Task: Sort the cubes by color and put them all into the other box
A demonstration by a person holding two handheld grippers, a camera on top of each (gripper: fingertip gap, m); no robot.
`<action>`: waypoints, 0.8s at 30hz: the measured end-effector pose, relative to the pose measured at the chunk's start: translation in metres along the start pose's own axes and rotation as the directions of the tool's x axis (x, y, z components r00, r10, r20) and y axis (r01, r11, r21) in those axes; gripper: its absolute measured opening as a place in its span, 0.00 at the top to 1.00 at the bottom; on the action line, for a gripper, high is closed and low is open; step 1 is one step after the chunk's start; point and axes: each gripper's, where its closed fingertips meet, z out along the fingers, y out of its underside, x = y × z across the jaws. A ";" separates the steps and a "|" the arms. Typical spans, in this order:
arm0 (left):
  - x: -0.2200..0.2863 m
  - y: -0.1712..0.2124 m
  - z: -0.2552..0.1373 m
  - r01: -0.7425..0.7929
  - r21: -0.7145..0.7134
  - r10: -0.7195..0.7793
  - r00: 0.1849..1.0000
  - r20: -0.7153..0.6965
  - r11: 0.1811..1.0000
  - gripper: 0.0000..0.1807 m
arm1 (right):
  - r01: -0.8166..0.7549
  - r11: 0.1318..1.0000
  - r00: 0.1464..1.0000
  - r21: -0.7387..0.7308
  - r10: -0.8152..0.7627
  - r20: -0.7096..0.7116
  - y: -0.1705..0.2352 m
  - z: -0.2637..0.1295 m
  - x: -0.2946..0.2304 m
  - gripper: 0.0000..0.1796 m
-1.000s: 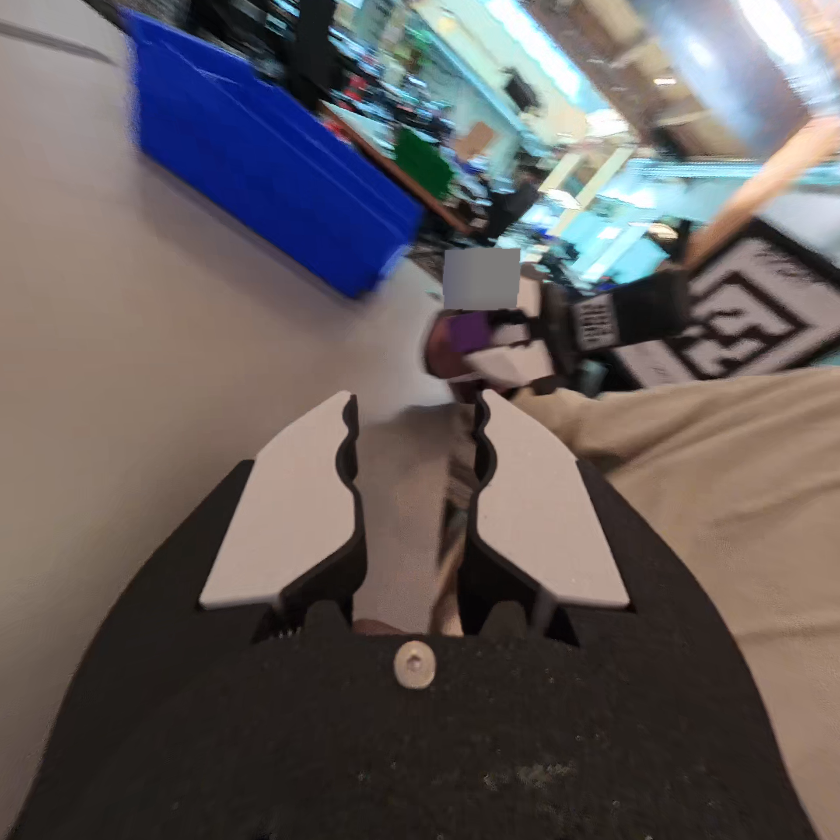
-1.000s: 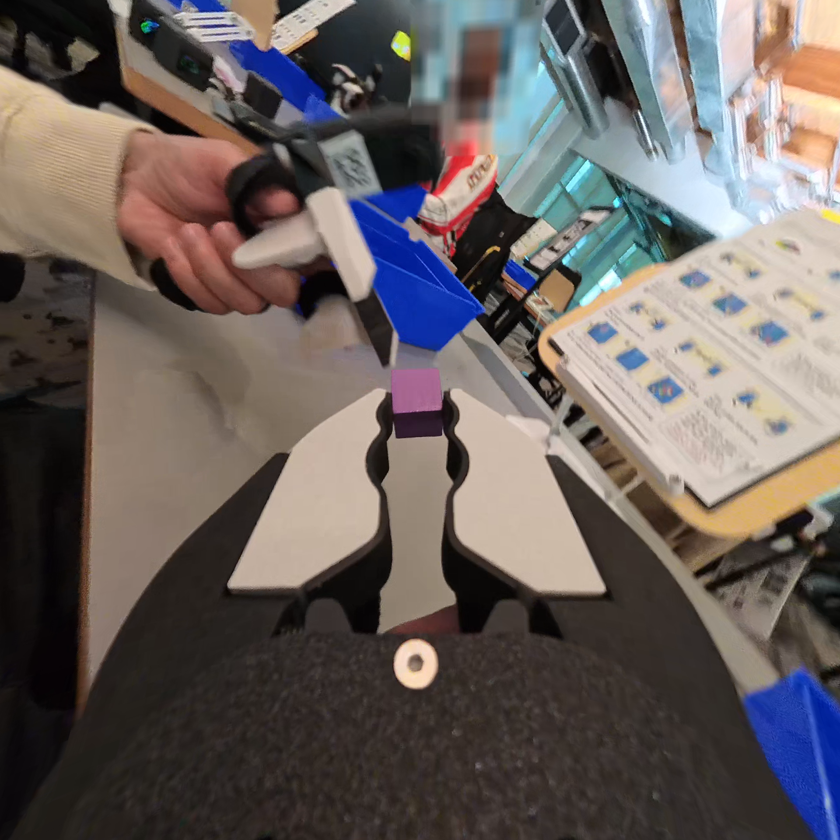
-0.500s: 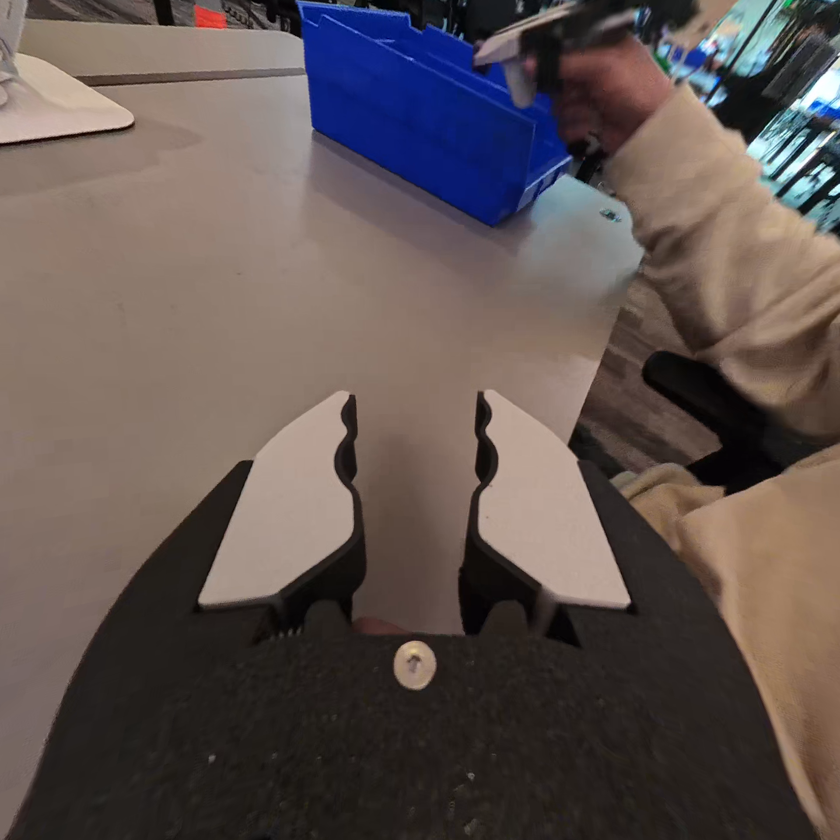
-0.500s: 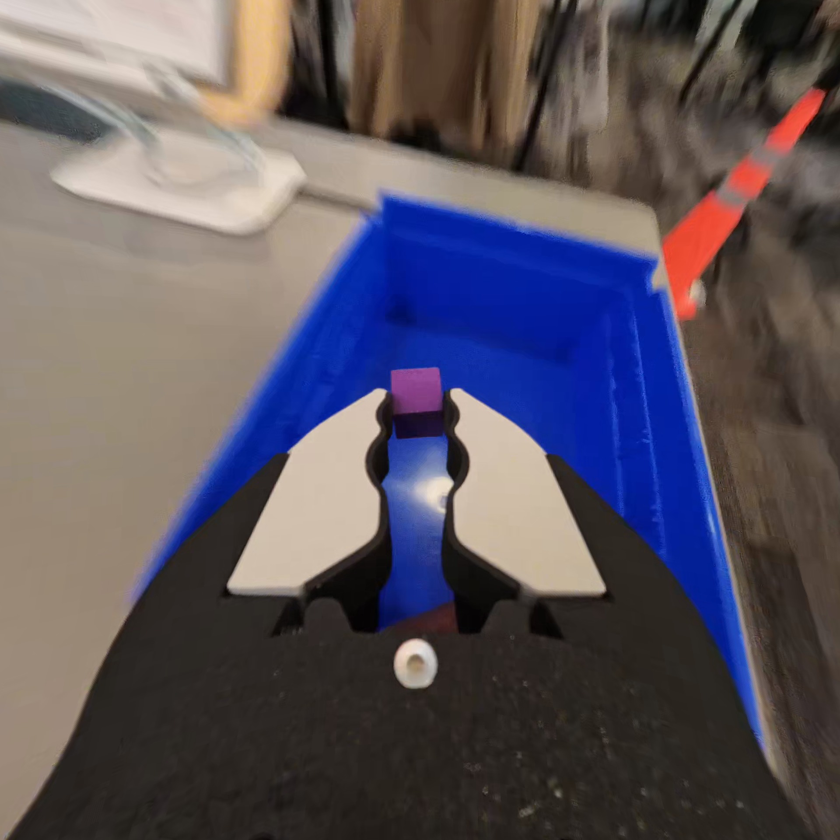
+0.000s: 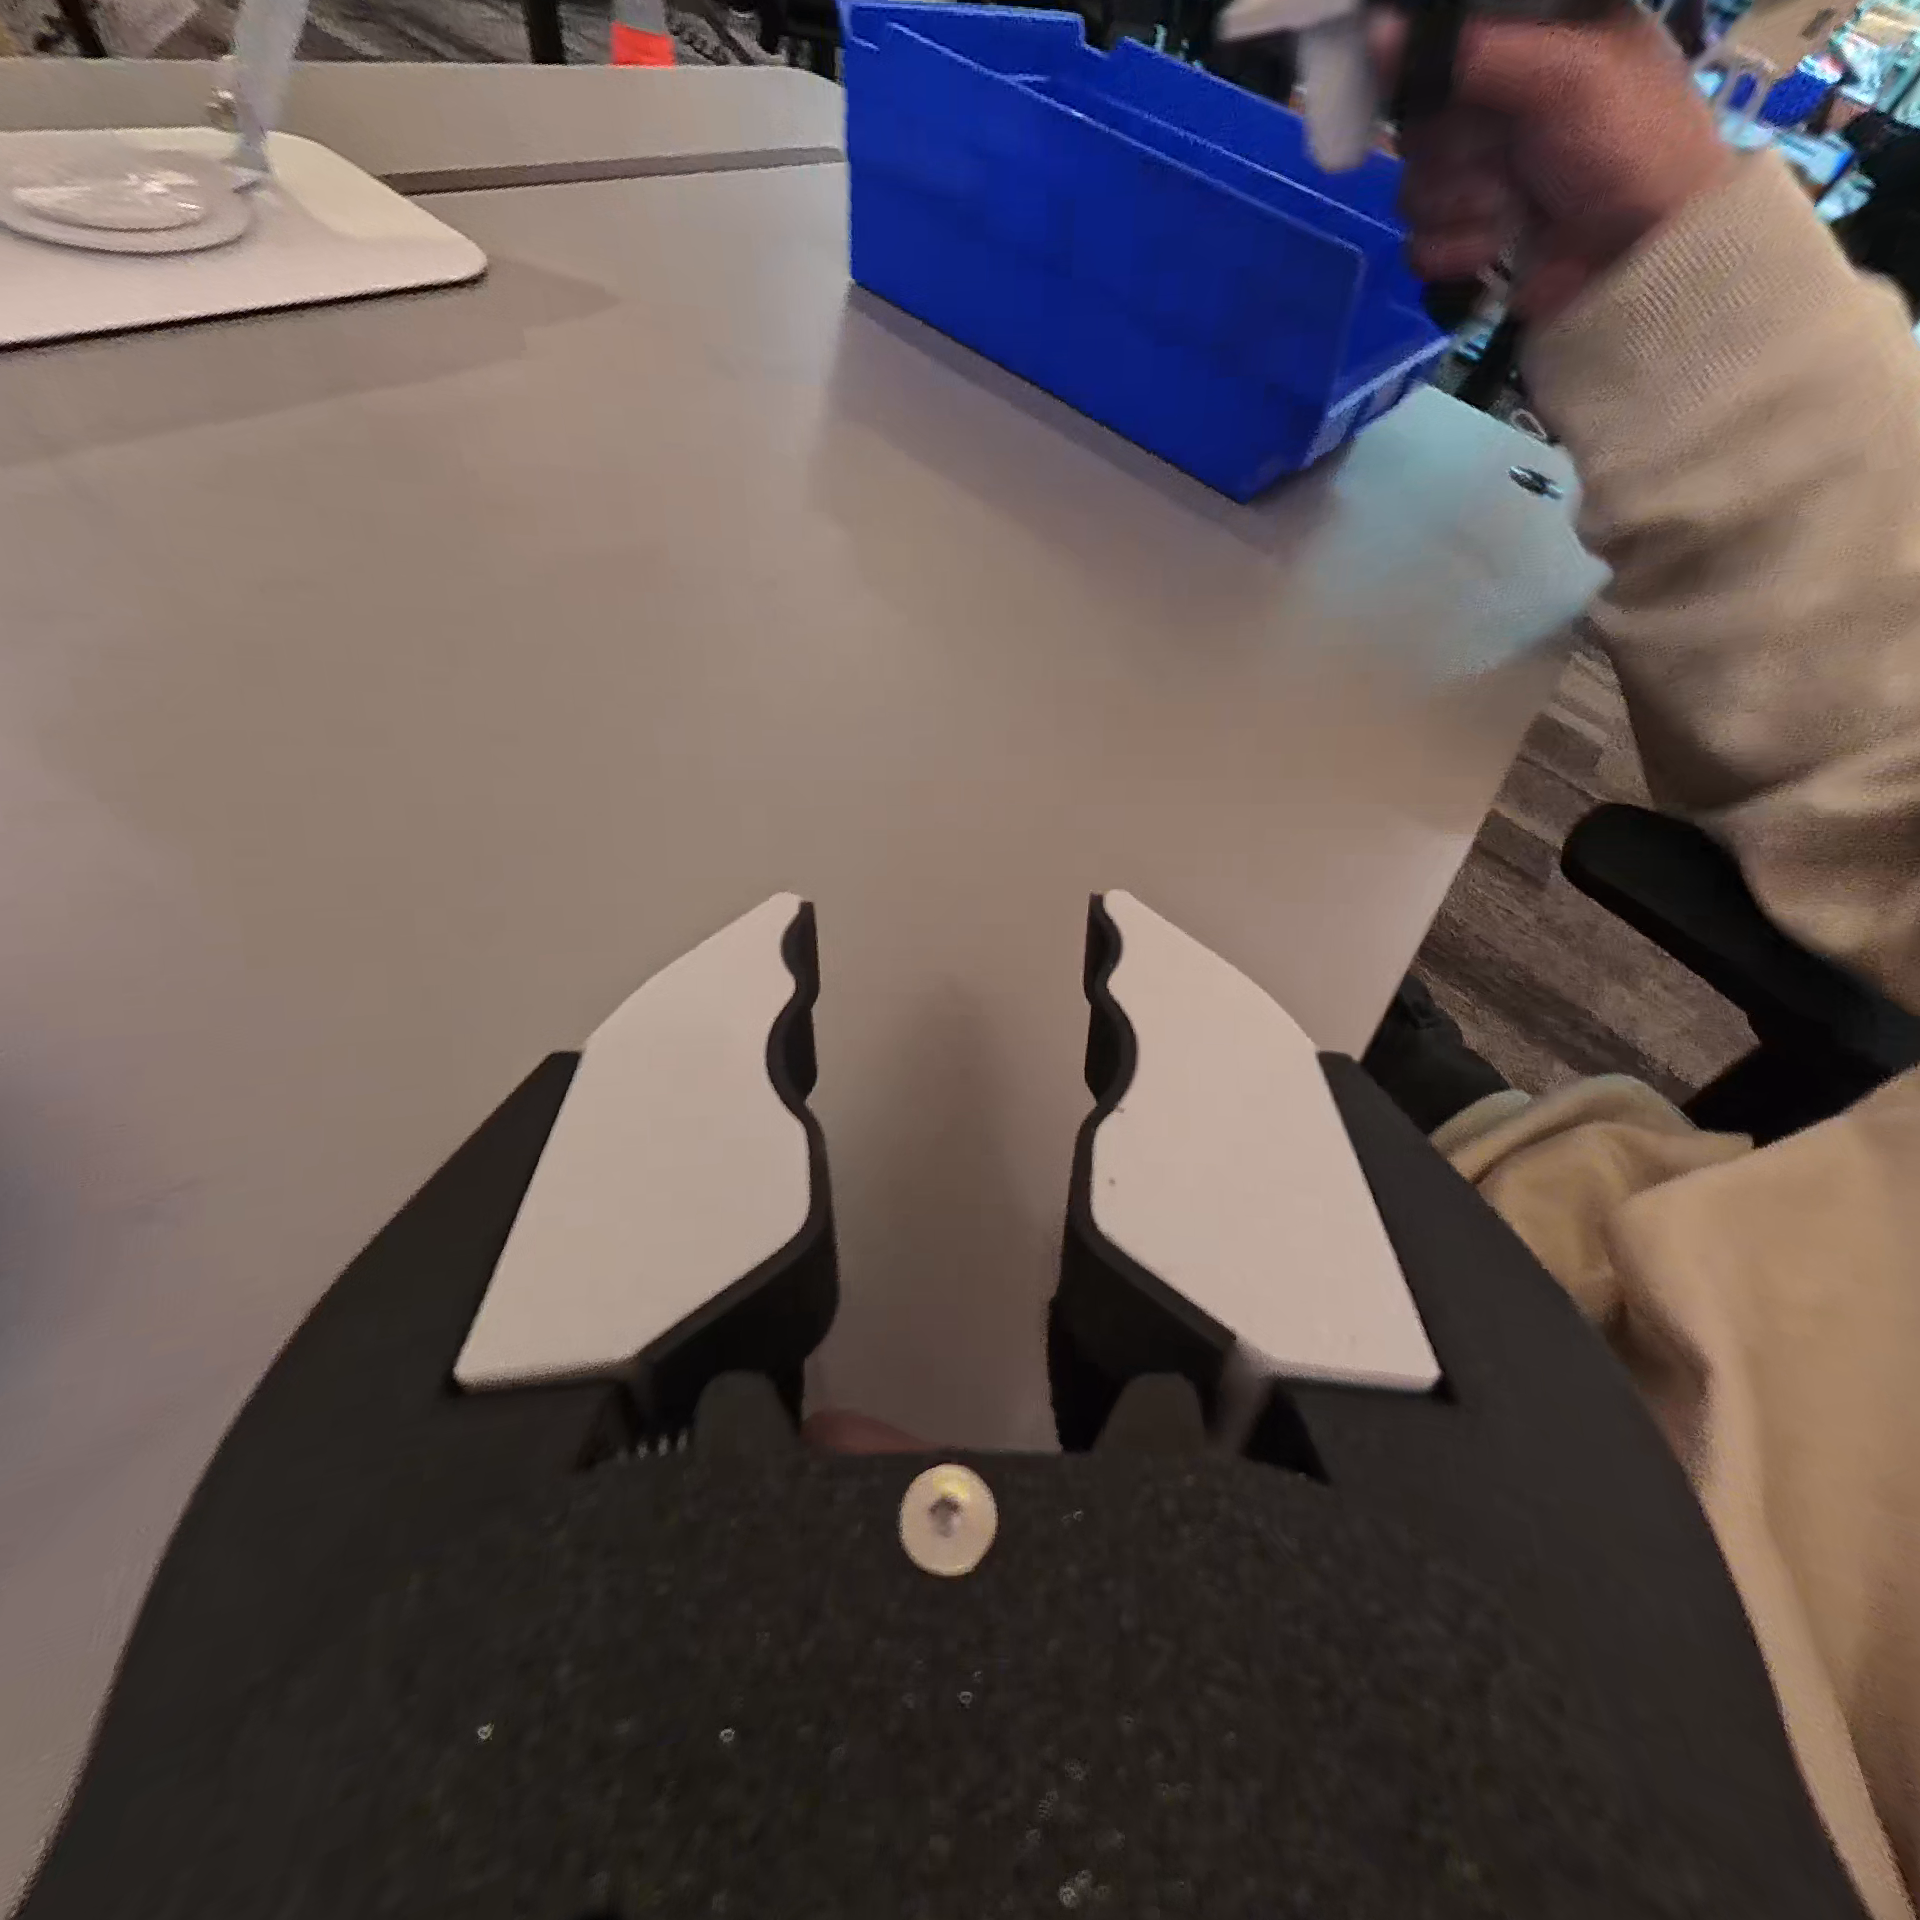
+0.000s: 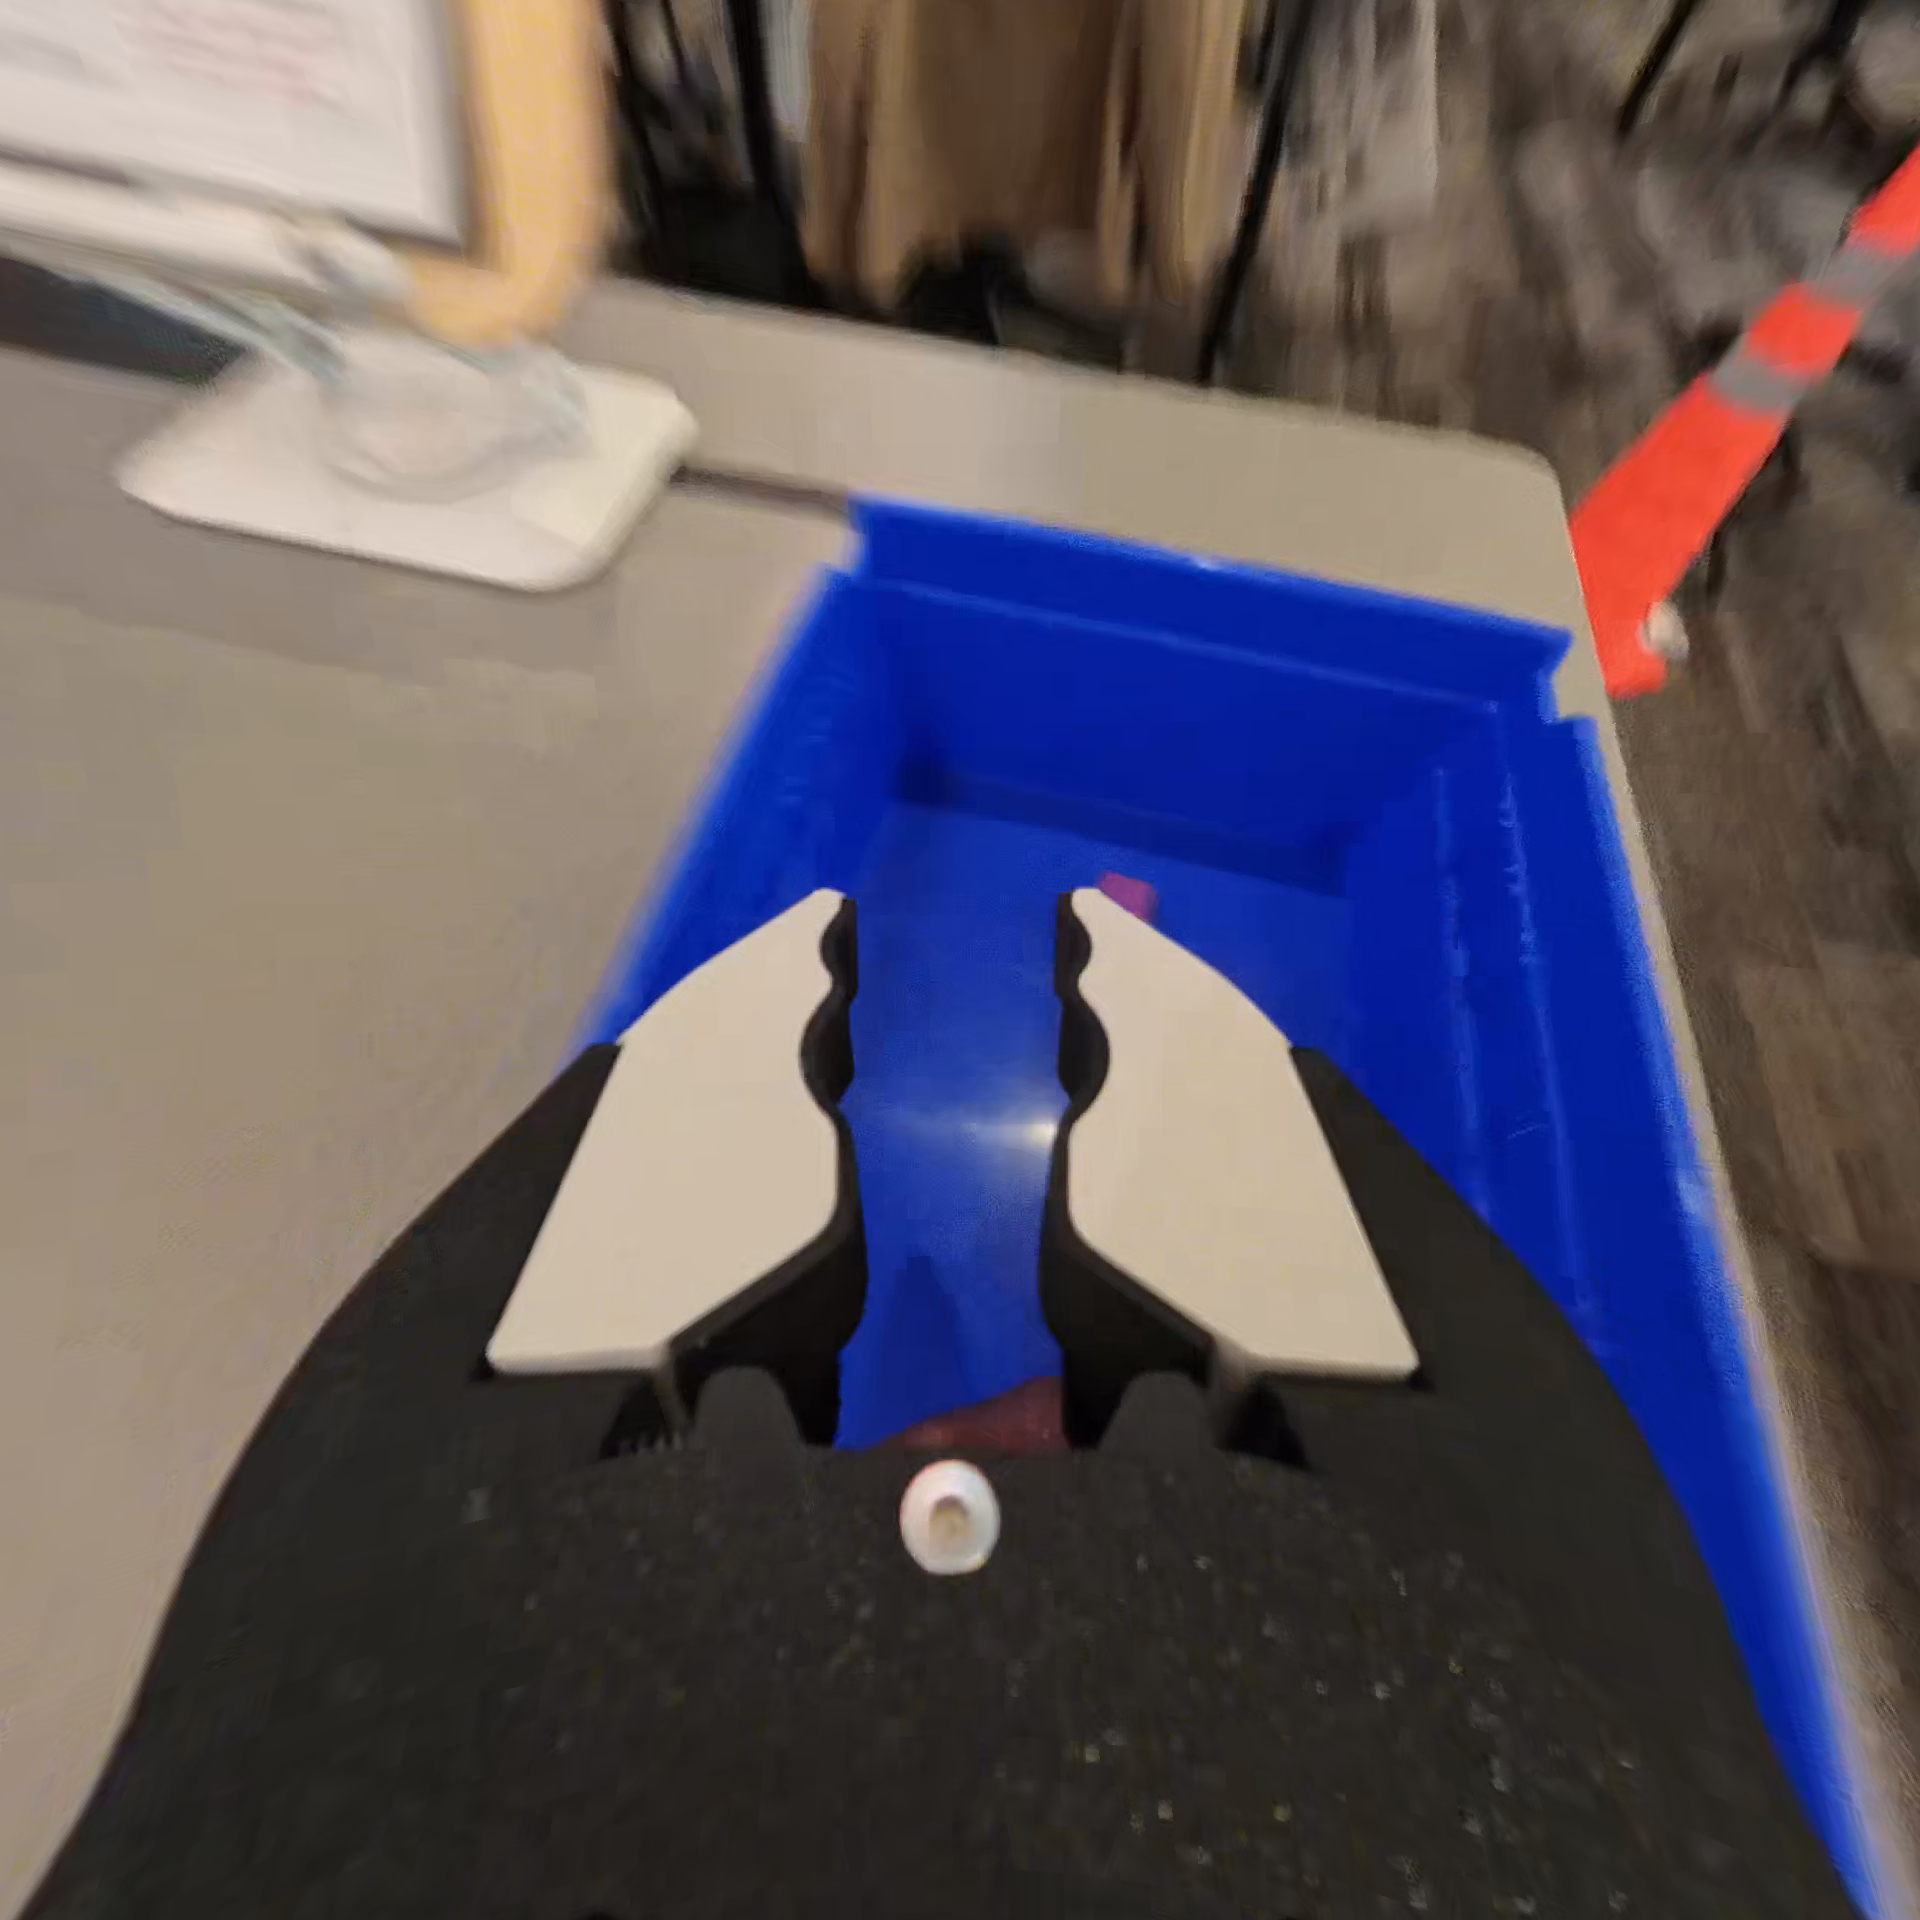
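Presently we find the right gripper (image 6: pixel 956 909) above the blue box (image 6: pixel 1621 1039), its fingers (image 6: pixel 686 1164) spread moderately apart with nothing between them and touching nothing. Beyond the tip of one finger, a purple cube (image 6: pixel 1127 891) shows inside the box, towards the box's far wall; whether it rests on the floor we cannot tell, as the view is blurred. We see no other contents in the visible part of the box. A white stand base (image 6: pixel 416 478) sits on the desk (image 6: pixel 312 883), beyond the box's near-left corner.

We find the left gripper (image 5: pixel 948 914) over bare desk (image 5: pixel 520 623) short of the blue box (image 5: pixel 1091 249), fingers (image 5: pixel 644 1184) likewise parted to a moderate gap, holding nothing. In this view the box stands at the desk's far edge, with the white stand base (image 5: pixel 208 249) well apart from it. Over the box, a hand (image 5: pixel 1548 145) in a cream sleeve (image 5: pixel 1745 520) grips the right gripper (image 5: pixel 1320 73), reaching in from the box's open end, its tip pointed down towards the box interior.
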 end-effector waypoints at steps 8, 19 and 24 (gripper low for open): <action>-0.030 -0.002 0.000 0.041 0.004 -0.041 0.988 0.149 0.999 0.73 | -0.024 0.967 0.907 0.253 -0.086 0.413 0.077 -0.109 -0.247 0.85; -0.029 -0.033 -0.034 0.009 0.034 -0.013 0.991 0.133 0.999 0.73 | 0.028 0.988 0.872 0.150 -0.097 0.480 0.105 -0.102 -0.270 0.80; -0.123 -0.092 -0.098 -0.200 -0.199 0.260 0.901 0.348 0.959 0.77 | 0.016 0.989 0.859 0.149 -0.090 0.505 0.104 -0.104 -0.274 0.82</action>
